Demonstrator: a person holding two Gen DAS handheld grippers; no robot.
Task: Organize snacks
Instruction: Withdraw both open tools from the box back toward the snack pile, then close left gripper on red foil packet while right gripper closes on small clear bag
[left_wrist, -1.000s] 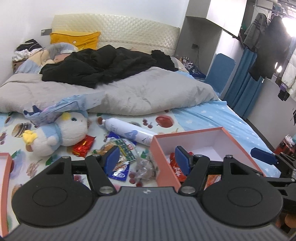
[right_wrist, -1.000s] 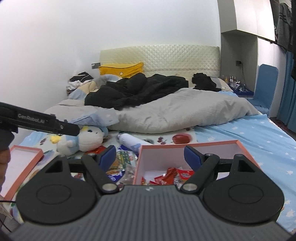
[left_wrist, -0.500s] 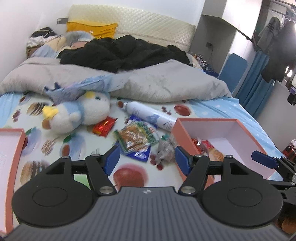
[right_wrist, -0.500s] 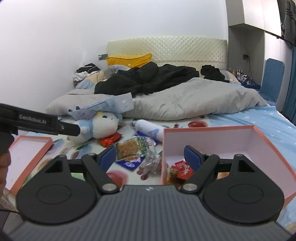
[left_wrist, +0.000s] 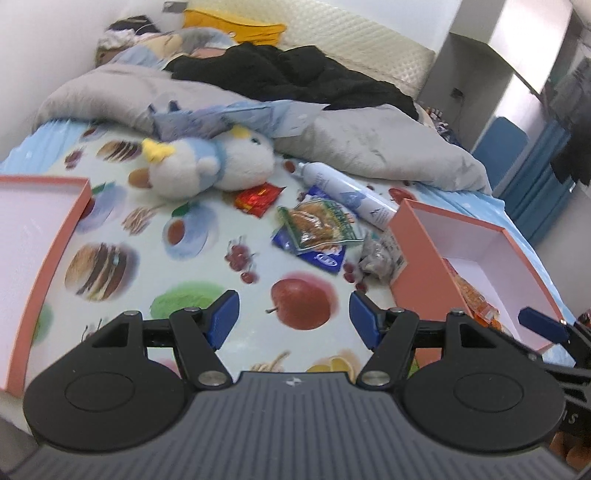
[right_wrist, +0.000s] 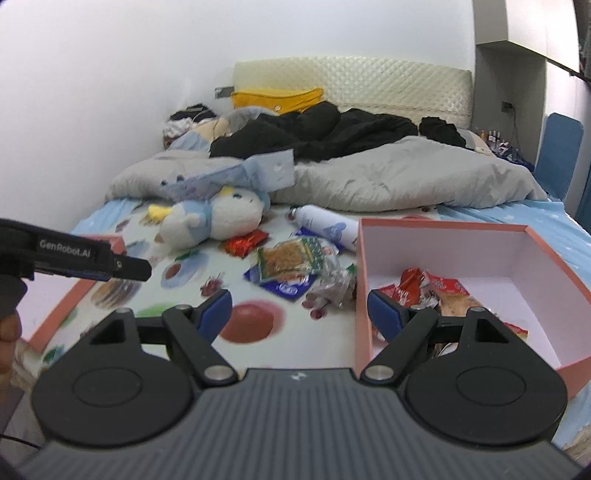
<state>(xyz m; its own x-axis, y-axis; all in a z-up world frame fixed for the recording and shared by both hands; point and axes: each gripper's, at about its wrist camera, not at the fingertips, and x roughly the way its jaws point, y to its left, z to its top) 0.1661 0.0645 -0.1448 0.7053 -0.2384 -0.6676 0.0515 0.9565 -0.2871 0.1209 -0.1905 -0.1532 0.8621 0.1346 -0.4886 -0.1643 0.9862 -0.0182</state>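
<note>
The left gripper is hovering above the fruit-printed sheet, its jaws spread with nothing between them. The right gripper is likewise standing released and empty, straddling the near wall of the pink box. In the right wrist view the side of the left tool is showing white lettering that reads "GenRobot.AI". Inside the box, red snack packets are lying with white writing on them, too blurred to read. On the sheet just left of the box, a green-edged snack bag is resting on a blue packet, beside a crumpled clear wrapper, a red packet and a white bottle; their labels are probably printed text, but unreadable here. A plush toy is lying nearby, and the box lid is sitting at far left.
</note>
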